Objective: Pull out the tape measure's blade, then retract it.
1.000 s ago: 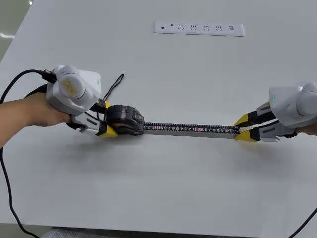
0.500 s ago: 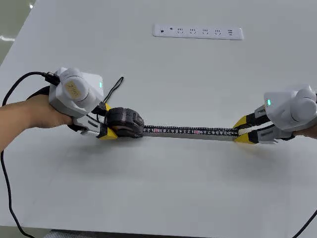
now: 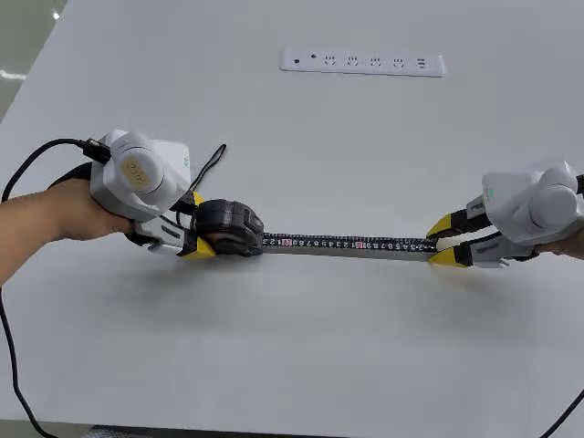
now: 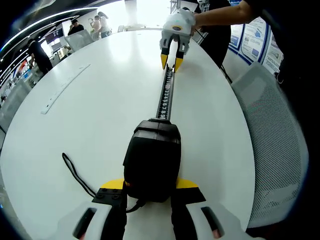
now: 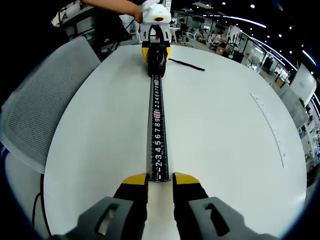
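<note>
I read the tape measure case as matt black plastic, lightly textured. The blade looks dark, smooth and faintly glossy. The table is smooth matt white. The power strip is smooth white plastic. The chair back is woven mesh.

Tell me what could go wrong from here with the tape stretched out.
1. The right gripper pinches just the tip of the blade; a slip could let it whip back toward the case.
2. The left gripper holds the case by its rear end; the pull might twist it loose.
</note>
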The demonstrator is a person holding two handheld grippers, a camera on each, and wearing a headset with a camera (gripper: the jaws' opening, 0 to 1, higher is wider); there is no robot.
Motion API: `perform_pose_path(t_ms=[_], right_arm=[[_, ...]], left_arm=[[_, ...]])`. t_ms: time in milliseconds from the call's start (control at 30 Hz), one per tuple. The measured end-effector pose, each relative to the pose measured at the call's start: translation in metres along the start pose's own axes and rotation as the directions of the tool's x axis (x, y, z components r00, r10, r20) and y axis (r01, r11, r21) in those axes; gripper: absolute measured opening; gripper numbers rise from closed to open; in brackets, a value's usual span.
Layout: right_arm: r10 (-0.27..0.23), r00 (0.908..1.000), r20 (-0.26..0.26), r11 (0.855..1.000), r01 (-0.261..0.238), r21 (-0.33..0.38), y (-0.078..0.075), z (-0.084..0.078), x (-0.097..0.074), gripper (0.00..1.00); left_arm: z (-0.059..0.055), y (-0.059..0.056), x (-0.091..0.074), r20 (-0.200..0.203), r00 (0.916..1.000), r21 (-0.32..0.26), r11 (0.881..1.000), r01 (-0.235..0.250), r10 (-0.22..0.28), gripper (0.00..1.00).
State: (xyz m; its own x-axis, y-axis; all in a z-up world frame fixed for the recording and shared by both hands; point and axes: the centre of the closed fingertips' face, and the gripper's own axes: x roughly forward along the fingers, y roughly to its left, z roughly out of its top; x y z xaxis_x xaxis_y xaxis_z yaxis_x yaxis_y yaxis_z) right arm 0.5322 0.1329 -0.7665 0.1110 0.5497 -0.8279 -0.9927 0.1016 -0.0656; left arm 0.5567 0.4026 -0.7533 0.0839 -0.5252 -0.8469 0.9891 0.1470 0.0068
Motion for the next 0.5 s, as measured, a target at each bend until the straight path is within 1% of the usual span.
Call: perform_pose_path(t_ms=[33, 67, 100, 233, 333, 500], right_arm=[[0.000, 1.0000, 0.000, 1.000, 0.000, 0.000, 0.000, 0.000, 0.000, 0.20], [-0.018, 0.9998, 0.004, 1.000, 0.018, -0.007, -0.001, 0.001, 0.000, 0.21], [-0.023, 0.9996, 0.017, 1.000, 0.023, 0.005, 0.001, 0.003, 0.000, 0.22], [-0.038, 0.9991, 0.016, 0.999, 0.038, 0.008, 0.000, 0.003, -0.002, 0.26], [-0.049, 0.9986, 0.019, 0.999, 0.049, 0.008, 0.000, 0.004, -0.005, 0.29], [-0.066, 0.9971, 0.038, 0.997, 0.064, 0.036, -0.001, 0.007, -0.009, 0.37]], left_arm=[[0.000, 0.000, 0.000, 0.000, 1.0000, 0.000, 1.000, 0.000, 0.000, 0.31], [0.001, 0.001, 0.001, 0.000, 1.0000, 0.005, 1.000, -0.007, 0.007, 0.32], [0.001, 0.002, 0.001, 0.000, 0.9999, 0.009, 1.000, -0.015, 0.015, 0.33], [0.003, 0.004, -0.001, 0.012, 0.9996, 0.002, 1.000, -0.027, 0.027, 0.36], [0.002, 0.005, -0.004, 0.016, 0.9994, 0.000, 1.000, -0.030, 0.030, 0.37], [0.001, 0.007, -0.010, 0.024, 0.9986, -0.008, 0.999, -0.046, 0.047, 0.41]])
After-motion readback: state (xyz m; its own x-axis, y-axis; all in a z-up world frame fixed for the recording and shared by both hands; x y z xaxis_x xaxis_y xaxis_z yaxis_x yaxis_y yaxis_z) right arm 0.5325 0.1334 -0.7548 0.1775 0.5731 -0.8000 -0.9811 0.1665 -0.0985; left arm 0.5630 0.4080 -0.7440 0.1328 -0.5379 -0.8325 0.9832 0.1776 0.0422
